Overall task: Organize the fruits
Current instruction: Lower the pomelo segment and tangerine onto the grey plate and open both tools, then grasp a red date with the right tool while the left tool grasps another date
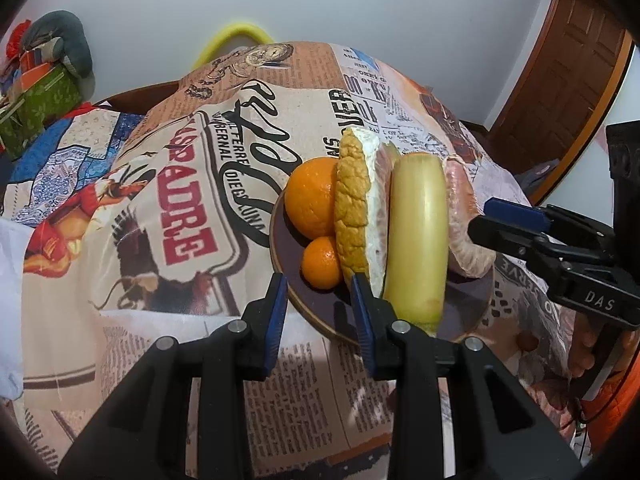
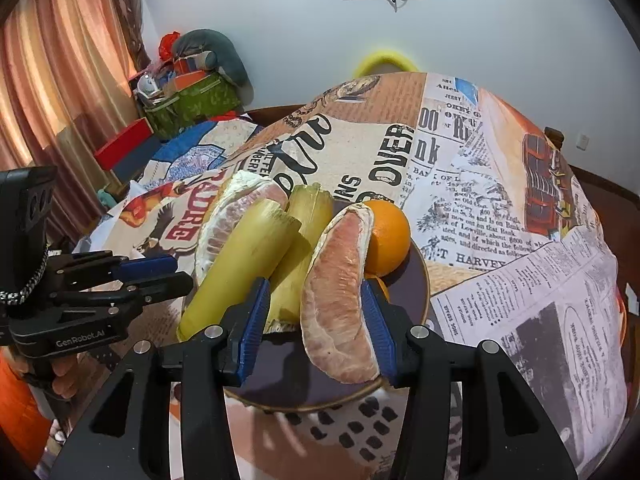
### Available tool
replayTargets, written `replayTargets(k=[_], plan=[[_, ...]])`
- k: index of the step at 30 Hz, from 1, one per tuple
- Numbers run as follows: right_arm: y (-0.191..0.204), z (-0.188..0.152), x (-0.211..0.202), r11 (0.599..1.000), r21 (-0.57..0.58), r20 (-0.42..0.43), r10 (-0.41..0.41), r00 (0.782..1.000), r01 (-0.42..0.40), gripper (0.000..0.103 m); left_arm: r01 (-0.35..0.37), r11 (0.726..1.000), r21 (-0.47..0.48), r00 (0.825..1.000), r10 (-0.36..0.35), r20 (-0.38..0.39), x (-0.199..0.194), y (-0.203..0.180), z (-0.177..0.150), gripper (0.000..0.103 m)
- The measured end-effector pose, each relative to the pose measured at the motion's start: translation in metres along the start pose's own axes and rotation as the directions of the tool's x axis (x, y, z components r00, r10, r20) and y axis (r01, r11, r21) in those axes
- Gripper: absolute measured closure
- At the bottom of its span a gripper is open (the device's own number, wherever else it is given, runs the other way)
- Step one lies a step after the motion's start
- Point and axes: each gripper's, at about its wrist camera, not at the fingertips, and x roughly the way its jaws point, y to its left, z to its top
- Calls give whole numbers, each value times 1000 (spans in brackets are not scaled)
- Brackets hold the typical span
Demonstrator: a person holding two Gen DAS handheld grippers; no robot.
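Note:
A dark round plate [image 1: 316, 304] [image 2: 416, 280] holds a large orange [image 1: 310, 198] [image 2: 387, 236], a small orange [image 1: 321, 263], a pomelo piece with yellow rind [image 1: 354, 208], yellow-green sugarcane pieces [image 1: 418, 236] [image 2: 240, 268] and peeled pink pomelo segments [image 1: 466, 224] [image 2: 340, 304]. My left gripper [image 1: 320, 312] is open at the plate's near rim, just in front of the small orange. My right gripper [image 2: 316, 324] is open around a pink pomelo segment; its right pad touches it. It also shows in the left wrist view [image 1: 508, 220].
The table wears a newspaper-print cloth [image 1: 192, 184] [image 2: 500, 208]. A green box with clutter [image 2: 192, 104] and a red box [image 2: 128, 140] stand at the back left. A wooden door [image 1: 576, 80] is at the right. A yellow hoop [image 1: 236, 38] lies behind the table.

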Motion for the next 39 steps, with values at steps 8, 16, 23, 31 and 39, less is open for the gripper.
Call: replayTargets(k=[8, 16, 23, 31, 39], plan=[[2, -6, -34, 1000, 7, 30, -25, 999, 24, 58, -6, 1000, 22, 999, 5, 51, -43, -14, -5, 71], [5, -28, -70, 998, 11, 39, -55, 998, 55, 58, -18, 998, 55, 997, 14, 79, -75, -36, -23, 55], [4, -58, -80, 997, 16, -1, -74, 997, 74, 58, -23, 996, 91, 999, 19, 50, -76, -52, -46, 54], [1, -89, -68, 996, 47, -56, -76, 996, 79, 58, -11, 994, 107, 1000, 12, -6, -60, -59, -67, 54], [-7, -101, -53, 993, 68, -89, -90, 992, 96, 58, -2, 995, 100, 997, 9, -73, -26, -60, -76, 54]])
